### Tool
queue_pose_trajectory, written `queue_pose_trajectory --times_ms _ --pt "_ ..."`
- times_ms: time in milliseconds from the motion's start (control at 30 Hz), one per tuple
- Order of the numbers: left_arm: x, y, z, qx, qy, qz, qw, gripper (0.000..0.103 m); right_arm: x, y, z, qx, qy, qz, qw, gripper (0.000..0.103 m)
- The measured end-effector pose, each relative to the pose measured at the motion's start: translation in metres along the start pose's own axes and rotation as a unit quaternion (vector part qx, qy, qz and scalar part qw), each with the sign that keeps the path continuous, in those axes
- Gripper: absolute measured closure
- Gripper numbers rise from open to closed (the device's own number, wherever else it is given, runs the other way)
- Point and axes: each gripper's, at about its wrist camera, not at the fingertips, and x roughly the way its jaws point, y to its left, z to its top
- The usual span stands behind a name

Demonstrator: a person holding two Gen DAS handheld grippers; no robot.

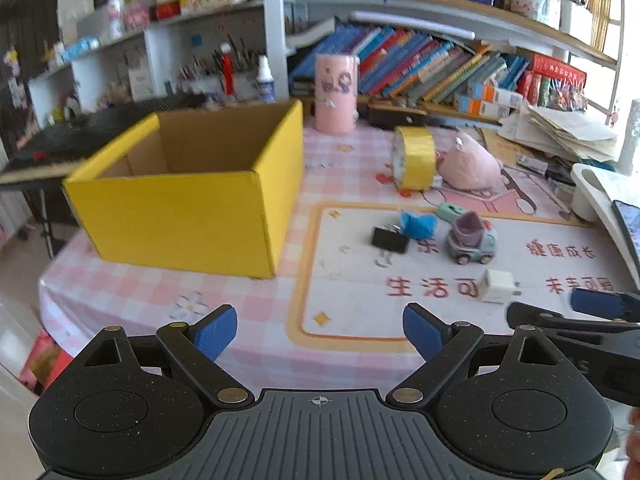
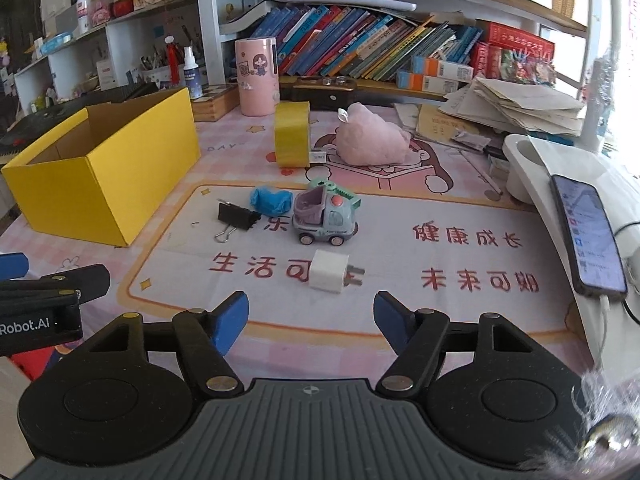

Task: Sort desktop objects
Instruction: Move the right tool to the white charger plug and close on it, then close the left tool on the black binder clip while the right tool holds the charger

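An open yellow cardboard box (image 1: 188,208) (image 2: 100,168) stands on the left of the desk and looks empty. On the mat lie a white charger plug (image 2: 330,272) (image 1: 498,286), a toy truck (image 2: 324,216) (image 1: 472,240), a black binder clip (image 2: 236,216) (image 1: 390,240), a blue crumpled thing (image 2: 270,200) (image 1: 418,224), a yellow tape roll (image 2: 292,134) (image 1: 416,158) and a pink plush (image 2: 370,140) (image 1: 470,166). My left gripper (image 1: 320,330) is open and empty near the front edge. My right gripper (image 2: 310,318) is open and empty just before the plug.
A pink cylinder container (image 2: 256,76) stands at the back by rows of books (image 2: 360,48). A paper stack (image 2: 516,108) and a white stand with a phone (image 2: 586,232) are on the right. The desk's front-left edge (image 1: 52,280) is close.
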Motion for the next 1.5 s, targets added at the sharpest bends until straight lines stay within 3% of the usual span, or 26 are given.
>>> queue_pose_trajectory --times_ms 133,600,700,733,1033,1300,1500 --pt "0.004 -0.01 0.005 -0.012 0.004 -0.005 0.9999 0.011 0.017 -0.011 0.006 -0.01 0.009 0.004 1.0 0.045" --pt "0.012 -0.022 0.014 -0.015 0.021 0.053 0.9983 0.011 0.084 -0.025 0.017 -0.003 0.041 0.02 0.999 0.046" --pt "0.017 -0.025 0.017 -0.015 0.026 0.053 0.9981 0.011 0.094 -0.027 0.016 -0.004 0.05 0.028 0.998 0.053" --pt "0.019 -0.026 0.018 -0.015 0.028 0.052 0.9981 0.011 0.095 -0.027 0.016 -0.012 0.047 0.028 0.998 0.059" --pt "0.059 -0.053 0.034 -0.008 0.034 0.011 0.9993 0.014 0.085 -0.059 0.029 0.001 0.032 0.051 0.998 0.059" --pt "0.121 -0.064 0.05 0.03 0.028 -0.029 0.9987 0.028 0.075 -0.08 0.041 -0.015 0.009 0.067 0.998 0.059" --pt "0.15 -0.063 0.057 0.029 0.033 -0.017 0.9989 0.03 0.077 -0.082 0.044 -0.031 0.008 0.077 0.997 0.059"
